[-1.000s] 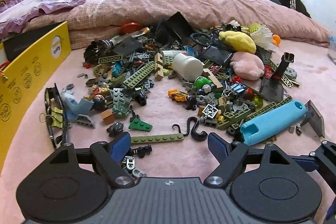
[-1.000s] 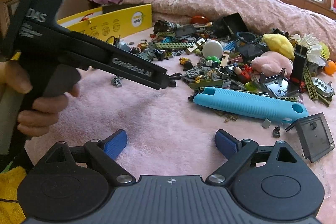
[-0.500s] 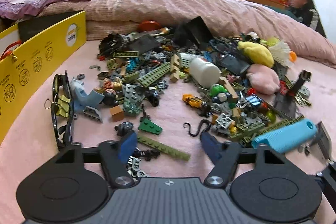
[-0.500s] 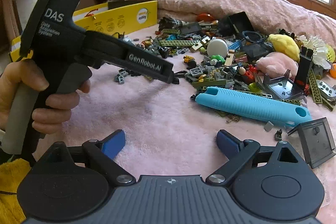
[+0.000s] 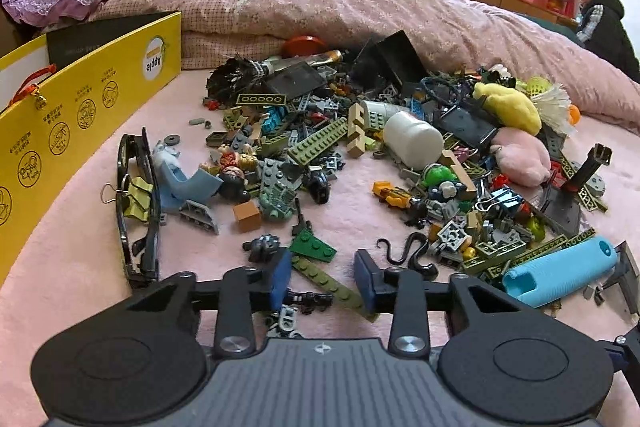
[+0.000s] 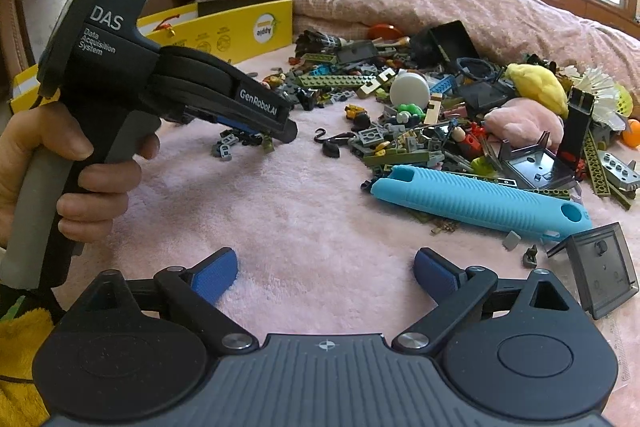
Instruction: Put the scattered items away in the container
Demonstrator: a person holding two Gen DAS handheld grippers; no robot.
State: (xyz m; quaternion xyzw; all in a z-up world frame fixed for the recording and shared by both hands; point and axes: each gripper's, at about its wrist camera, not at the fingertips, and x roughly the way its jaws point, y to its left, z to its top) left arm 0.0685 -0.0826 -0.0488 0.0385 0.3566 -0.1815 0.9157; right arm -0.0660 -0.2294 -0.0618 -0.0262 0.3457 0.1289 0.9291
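**Left gripper closing over a long olive plate at the near edge of the toy heap**

The left gripper (image 5: pixel 322 279) has just been narrowing its jaws; its two blue ribbed pads now stand either side of a long, flat olive-green studded plate (image 5: pixel 326 281) lying slantwise on the fluffy pink blanket (image 5: pixel 80 259). The pads do not yet press on the plate, so the gripper is still open around it. Just past the plate lie a dark green wedge-shaped plate (image 5: pixel 313 247) and a glossy black S-shaped hook (image 5: pixel 412 253). To the left a pair of black-framed glasses (image 5: pixel 138 215) lies on its side, with a small tan cube (image 5: pixel 247 216) between it and the wedge.

Further out, the heap holds one ribbed sky-blue silicone sleeve (image 5: pixel 560 271), one smooth white plastic jar (image 5: pixel 412 139) lying on its side, one yellow plush toy (image 5: pixel 508 107) and one pink plush toy (image 5: pixel 520 155), among many small studded bricks in grey, olive and black.

The container, a yellow cardboard box (image 5: pixel 76 115) with printed round icons, stands along the left edge of the blanket, well apart from the plate.

The right gripper (image 6: pixel 324 269) hovers with its jaws wide apart over bare blanket, nothing between them. In its view a hand (image 6: pixel 60 163) grips the grey handle of the other gripper.
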